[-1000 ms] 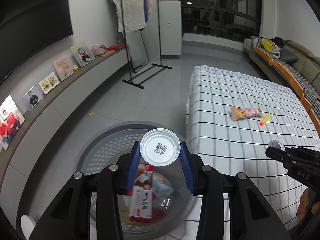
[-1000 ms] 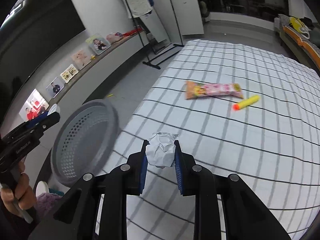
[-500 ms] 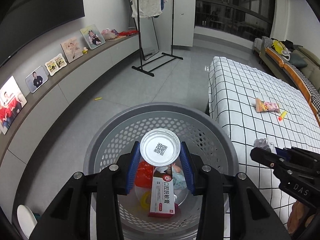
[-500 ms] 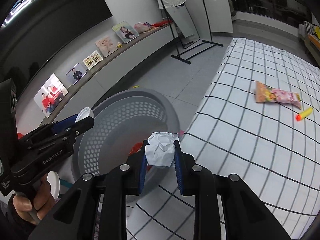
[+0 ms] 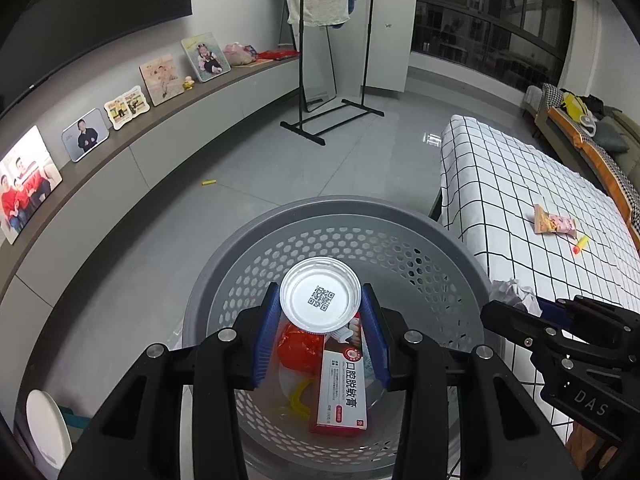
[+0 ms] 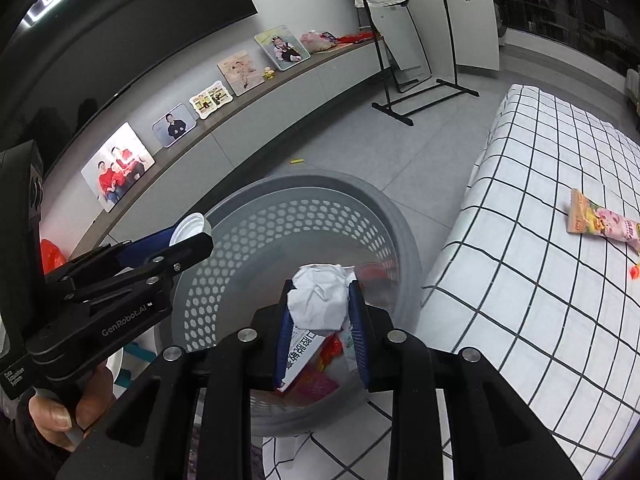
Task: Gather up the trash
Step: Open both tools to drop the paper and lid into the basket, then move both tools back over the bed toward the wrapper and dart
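My left gripper is shut on a round white lid with a QR code and holds it over the grey perforated basket. My right gripper is shut on a crumpled white paper ball, also above the basket. Inside the basket lie a red and white toothpaste box, a red wrapper and other scraps. In the left wrist view the right gripper comes in from the right with the paper ball. In the right wrist view the left gripper shows at left with the lid.
The bed with a checked sheet stands right of the basket; on it lie a pink snack packet and a yellow and orange dart. A yellow scrap lies on the floor. A shelf with photos runs along the left wall. A clothes rack stands behind.
Both grippers have moved left from the bed to above the basket, each still holding its item. The basket's inside now shows fully.
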`<state>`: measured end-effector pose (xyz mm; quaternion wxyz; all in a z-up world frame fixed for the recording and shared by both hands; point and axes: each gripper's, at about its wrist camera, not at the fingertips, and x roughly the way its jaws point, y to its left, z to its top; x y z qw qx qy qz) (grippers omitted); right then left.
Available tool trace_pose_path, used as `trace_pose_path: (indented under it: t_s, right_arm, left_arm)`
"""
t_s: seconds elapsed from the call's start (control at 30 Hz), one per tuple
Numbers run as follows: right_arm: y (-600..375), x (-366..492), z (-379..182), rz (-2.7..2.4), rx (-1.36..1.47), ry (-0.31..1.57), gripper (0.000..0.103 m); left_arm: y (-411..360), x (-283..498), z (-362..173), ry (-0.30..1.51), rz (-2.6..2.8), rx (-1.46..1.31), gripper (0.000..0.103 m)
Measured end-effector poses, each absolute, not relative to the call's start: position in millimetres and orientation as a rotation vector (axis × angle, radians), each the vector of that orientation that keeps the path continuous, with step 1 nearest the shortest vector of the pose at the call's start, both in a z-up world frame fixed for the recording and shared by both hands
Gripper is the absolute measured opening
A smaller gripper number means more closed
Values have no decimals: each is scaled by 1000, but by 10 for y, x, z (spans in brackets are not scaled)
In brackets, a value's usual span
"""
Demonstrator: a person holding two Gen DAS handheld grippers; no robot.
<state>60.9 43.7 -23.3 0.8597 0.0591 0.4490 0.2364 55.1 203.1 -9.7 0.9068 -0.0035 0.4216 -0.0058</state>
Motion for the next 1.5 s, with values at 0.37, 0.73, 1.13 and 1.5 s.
trace_pose_path:
  t_s: [0.37,0.73,1.13,1.5]
  right_arm:
    - [396,555,-227,476,137,923,50]
    - [266,436,-214,454,150,916,50]
    - [-270,258,-249,320,180,920,50]
    - [-1335,138,-292,46,218,897,56]
  left_arm:
    - [2070,550,-85,868,-3,-25,62]
    - [2048,551,-82,863,-5,-20,62]
    - [2010,533,-80,864,-12,-21,65]
    - [1718,562,-112,879,-72,2,65]
